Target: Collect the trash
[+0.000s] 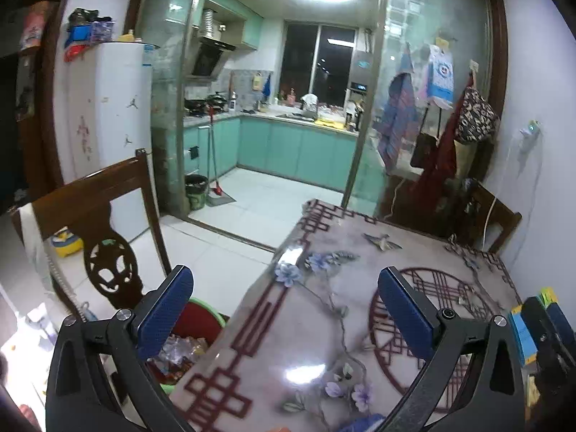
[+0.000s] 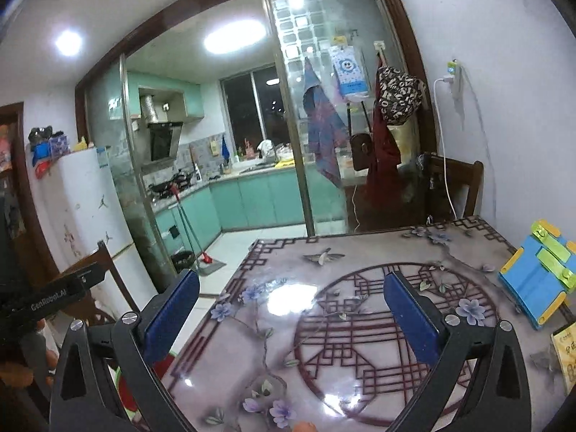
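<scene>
My left gripper (image 1: pixel 284 288) is open and empty, held above the left edge of the patterned table (image 1: pixel 324 324). Below its left finger, beside the table, stands a red and green trash bin (image 1: pixel 196 327) with crumpled wrappers (image 1: pixel 180 351) inside. My right gripper (image 2: pixel 291 288) is open and empty above the table (image 2: pixel 360 324), and it shows at the right edge of the left wrist view (image 1: pixel 547 327). The left gripper's body shows at the left of the right wrist view (image 2: pixel 46 298). A strip of the bin (image 2: pixel 126 388) shows under my right gripper's left finger.
A dark wooden chair (image 1: pixel 104 223) stands left of the table, another (image 2: pixel 453 187) at its far end. A blue and yellow stand (image 2: pixel 536 273) and a yellow packet (image 2: pixel 567 360) lie on the table's right. A fridge (image 1: pixel 115 108), a kitchen bin (image 1: pixel 196 190) and a mop (image 1: pixel 216 165) are beyond.
</scene>
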The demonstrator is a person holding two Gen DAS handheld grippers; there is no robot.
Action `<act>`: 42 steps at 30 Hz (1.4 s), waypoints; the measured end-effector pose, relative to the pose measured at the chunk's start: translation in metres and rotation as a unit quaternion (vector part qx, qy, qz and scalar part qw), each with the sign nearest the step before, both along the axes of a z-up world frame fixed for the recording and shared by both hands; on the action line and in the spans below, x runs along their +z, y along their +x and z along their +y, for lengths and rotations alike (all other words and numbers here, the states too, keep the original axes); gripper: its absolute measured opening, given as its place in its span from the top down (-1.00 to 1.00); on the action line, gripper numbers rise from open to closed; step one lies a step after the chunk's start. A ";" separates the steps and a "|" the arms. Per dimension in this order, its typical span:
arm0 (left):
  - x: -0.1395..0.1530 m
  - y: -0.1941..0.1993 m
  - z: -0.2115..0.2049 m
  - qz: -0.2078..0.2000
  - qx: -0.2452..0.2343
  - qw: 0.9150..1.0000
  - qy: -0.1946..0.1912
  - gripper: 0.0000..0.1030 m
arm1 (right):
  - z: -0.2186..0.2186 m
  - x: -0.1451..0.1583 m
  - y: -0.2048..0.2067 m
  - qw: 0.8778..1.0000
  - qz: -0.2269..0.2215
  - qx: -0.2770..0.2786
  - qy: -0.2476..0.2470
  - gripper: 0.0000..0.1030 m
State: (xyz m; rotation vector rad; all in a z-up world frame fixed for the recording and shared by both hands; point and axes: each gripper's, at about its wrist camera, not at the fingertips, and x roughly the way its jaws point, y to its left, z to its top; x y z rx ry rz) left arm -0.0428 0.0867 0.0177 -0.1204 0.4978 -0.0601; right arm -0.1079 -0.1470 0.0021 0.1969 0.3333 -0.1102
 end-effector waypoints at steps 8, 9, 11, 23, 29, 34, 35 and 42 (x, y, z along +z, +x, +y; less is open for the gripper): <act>-0.002 0.007 -0.010 0.012 -0.003 1.000 0.007 -1.00 | 0.004 -0.001 0.006 1.000 0.003 0.002 -0.024 -0.99; -0.003 0.007 -0.011 0.013 -0.004 1.000 0.008 -1.00 | 0.002 -0.003 0.007 1.000 0.007 0.002 -0.022 -0.99; -0.003 0.009 -0.013 0.014 -0.007 1.000 0.012 -1.00 | -0.002 -0.005 0.010 1.000 0.013 0.001 -0.013 -0.99; -0.005 0.014 -0.019 0.023 -0.010 1.000 0.019 -1.00 | -0.011 -0.015 0.022 0.999 0.036 -0.006 -0.011 -0.99; -0.006 0.018 -0.022 0.028 -0.008 0.999 0.016 -1.00 | -0.012 -0.015 0.026 0.999 0.038 -0.006 -0.014 -0.99; -0.006 0.021 -0.032 0.030 -0.015 0.999 0.019 -1.00 | -0.018 -0.021 0.032 0.999 0.046 -0.005 -0.013 -0.99; -0.006 0.021 -0.034 0.029 -0.016 0.999 0.020 -1.00 | -0.019 -0.022 0.033 0.999 0.047 -0.006 -0.012 -0.99; -0.009 0.029 -0.046 0.036 -0.023 0.999 0.025 -1.00 | -0.031 -0.029 0.037 0.998 0.053 -0.011 -0.010 -0.99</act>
